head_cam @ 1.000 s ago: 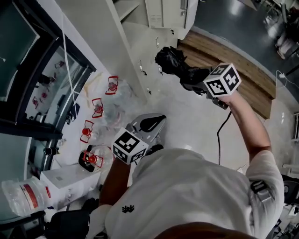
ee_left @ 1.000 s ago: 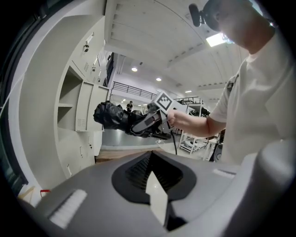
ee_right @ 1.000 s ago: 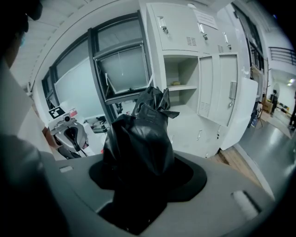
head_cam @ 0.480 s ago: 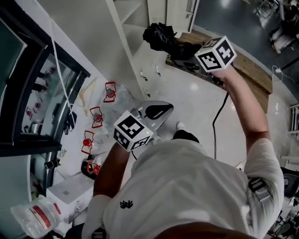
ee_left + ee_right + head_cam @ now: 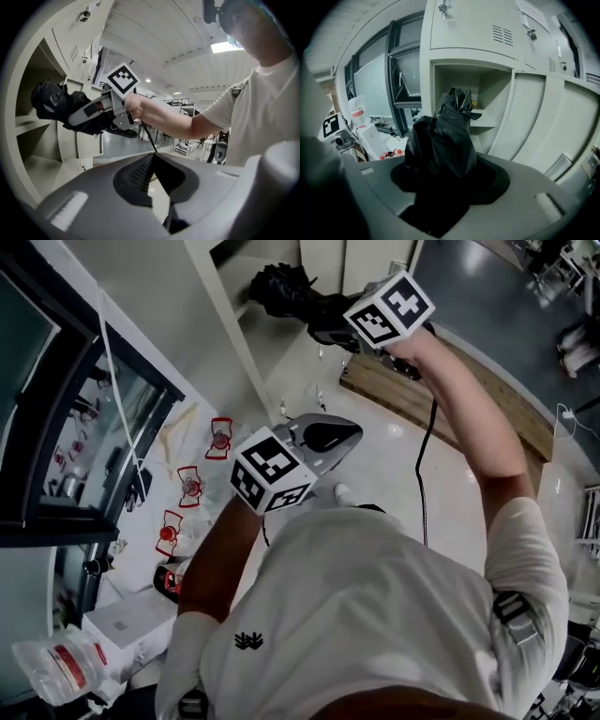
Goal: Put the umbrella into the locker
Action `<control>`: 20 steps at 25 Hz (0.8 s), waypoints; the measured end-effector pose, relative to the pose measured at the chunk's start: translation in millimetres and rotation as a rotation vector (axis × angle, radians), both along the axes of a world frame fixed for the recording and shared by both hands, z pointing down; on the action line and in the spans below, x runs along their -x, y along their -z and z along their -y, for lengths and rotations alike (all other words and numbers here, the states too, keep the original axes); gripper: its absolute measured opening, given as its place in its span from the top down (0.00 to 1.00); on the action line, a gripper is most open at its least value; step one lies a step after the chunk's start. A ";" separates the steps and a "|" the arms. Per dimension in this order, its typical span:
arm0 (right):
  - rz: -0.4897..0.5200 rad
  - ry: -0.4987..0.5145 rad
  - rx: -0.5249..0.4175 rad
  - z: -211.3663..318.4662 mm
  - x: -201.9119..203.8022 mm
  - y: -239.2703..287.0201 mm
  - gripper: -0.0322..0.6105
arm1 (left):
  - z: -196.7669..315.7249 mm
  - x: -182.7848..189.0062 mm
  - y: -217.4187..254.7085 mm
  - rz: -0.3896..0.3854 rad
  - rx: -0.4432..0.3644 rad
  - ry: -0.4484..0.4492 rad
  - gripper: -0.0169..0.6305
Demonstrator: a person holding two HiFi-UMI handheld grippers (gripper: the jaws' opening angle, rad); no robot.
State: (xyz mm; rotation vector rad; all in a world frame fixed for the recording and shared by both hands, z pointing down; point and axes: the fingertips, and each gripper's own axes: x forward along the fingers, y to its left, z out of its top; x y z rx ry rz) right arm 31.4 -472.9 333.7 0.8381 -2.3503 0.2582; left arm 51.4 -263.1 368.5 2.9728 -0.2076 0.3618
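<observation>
A folded black umbrella point(image 5: 281, 292) point(image 5: 440, 138) sticks out of my right gripper point(image 5: 323, 317) point(image 5: 440, 171), whose jaws are shut on its lower part. The umbrella's tip is just in front of the open locker compartment point(image 5: 487, 93) point(image 5: 239, 263), which has a shelf point(image 5: 485, 123) partway up. My left gripper point(image 5: 323, 435) point(image 5: 152, 159) hangs lower, near my body, with its pads together and nothing between them. In the left gripper view the umbrella point(image 5: 51, 101) is at the locker's point(image 5: 28, 140) mouth.
Closed grey locker doors point(image 5: 473, 26) surround the open compartment. Several small red-and-clear items point(image 5: 192, 482), a white box point(image 5: 122, 620) and a plastic bag point(image 5: 52, 662) lie on the floor by the window at left. A wooden platform point(image 5: 441, 395) is at right. A black cable point(image 5: 422, 456) hangs from the right gripper.
My right gripper has carried the umbrella up and left in the head view, from over the floor to the locker opening. The left gripper has also shifted upward and right.
</observation>
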 end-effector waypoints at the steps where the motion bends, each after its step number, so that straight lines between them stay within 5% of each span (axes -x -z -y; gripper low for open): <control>1: -0.005 0.015 -0.007 11.2 2.0 3.7 0.58 | 9.6 -5.8 4.3 -0.006 0.002 0.009 0.89; 20: -0.084 0.241 -0.095 160.7 93.9 8.3 0.58 | 134.9 -57.0 8.4 0.002 0.031 0.209 0.89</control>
